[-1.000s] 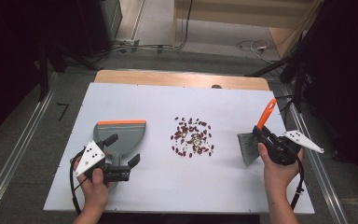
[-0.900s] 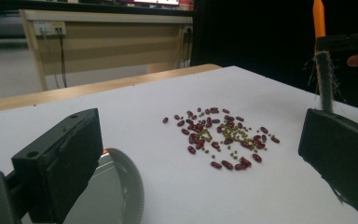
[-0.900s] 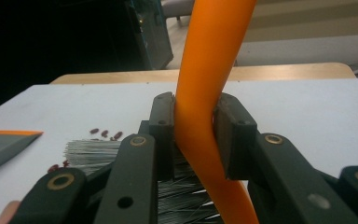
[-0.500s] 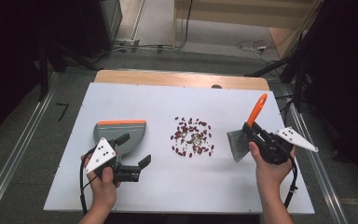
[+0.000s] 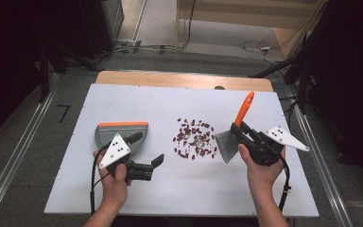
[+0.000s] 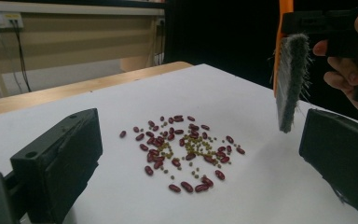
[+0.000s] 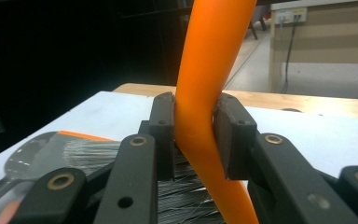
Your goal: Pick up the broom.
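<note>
Beans [image 5: 194,138], glossy ovals, beside bristly orange-handled brush [image 5: 236,127].

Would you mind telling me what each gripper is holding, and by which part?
The right gripper holds the brush, its jaws clamped on the orange handle just above the bristles. The left gripper is open and holds nothing.

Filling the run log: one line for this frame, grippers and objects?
left gripper: open, empty, beside dustpan | right gripper: shut on brush handle | brush right of beans | beans loose on table
</note>
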`<state>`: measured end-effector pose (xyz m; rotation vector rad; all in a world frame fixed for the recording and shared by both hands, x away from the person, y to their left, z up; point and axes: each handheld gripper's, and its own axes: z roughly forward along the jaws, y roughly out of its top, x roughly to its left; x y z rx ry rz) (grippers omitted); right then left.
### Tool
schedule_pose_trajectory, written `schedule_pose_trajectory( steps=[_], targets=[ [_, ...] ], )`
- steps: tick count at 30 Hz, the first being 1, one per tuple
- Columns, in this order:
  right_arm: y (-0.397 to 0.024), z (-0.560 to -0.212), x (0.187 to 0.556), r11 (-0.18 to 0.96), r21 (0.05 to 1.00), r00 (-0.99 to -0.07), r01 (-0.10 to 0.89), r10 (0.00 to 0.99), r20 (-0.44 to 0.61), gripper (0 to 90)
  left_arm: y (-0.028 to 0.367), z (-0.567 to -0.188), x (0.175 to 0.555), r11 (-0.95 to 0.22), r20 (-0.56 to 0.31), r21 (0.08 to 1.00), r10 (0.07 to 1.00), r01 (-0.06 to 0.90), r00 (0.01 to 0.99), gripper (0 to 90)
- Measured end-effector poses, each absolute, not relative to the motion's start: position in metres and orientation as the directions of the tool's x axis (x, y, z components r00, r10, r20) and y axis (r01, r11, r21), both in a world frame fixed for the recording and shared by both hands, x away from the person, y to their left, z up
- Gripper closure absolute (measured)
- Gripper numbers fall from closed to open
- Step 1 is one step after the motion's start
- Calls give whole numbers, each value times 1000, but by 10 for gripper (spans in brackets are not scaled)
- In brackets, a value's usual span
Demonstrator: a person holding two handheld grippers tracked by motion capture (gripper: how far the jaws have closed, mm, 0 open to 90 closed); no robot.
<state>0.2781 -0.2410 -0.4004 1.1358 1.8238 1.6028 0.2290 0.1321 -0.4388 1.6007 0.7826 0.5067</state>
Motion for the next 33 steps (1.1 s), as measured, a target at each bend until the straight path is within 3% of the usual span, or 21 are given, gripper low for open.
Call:
schedule_pose_trajectory(
  steps=[23,30,33],
  targets=[
    [-186,-398,266,8,967,-650,253,742,164,690,76,-436,237,-86,-138,966,629,245,765,0],
    [-173,-399,261,22,970,-664,241,733,149,690,60,-440,236,-100,-169,953,608,286,776,62],
    [-168,-400,259,22,970,-669,243,727,152,690,56,-442,236,-110,-170,948,615,297,770,134]
  ],
)
